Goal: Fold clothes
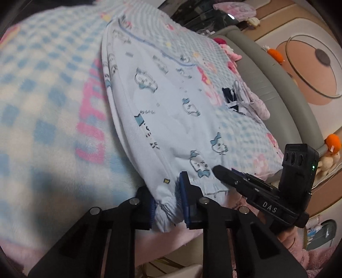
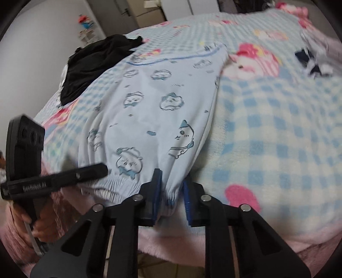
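Grasp step: left gripper (image 1: 166,201) and right gripper (image 2: 171,195) each nearly closed, pinching the elastic hem of the pale-blue cartoon-print garment (image 1: 171,119) lying flat on the checked blanket (image 1: 47,102); next likely needs an even lift-and-fold away.

A blue-and-white checked fleece blanket (image 2: 277,132) covers the bed, pink cartoon figures printed across it and big pink lettering (image 1: 89,119) showing in the left view. Beyond the bed's far-right side, a grey padded rail (image 1: 263,77), then orange plush toys (image 1: 333,142). Off the far-left corner, a door (image 2: 126,8) and pale wall.
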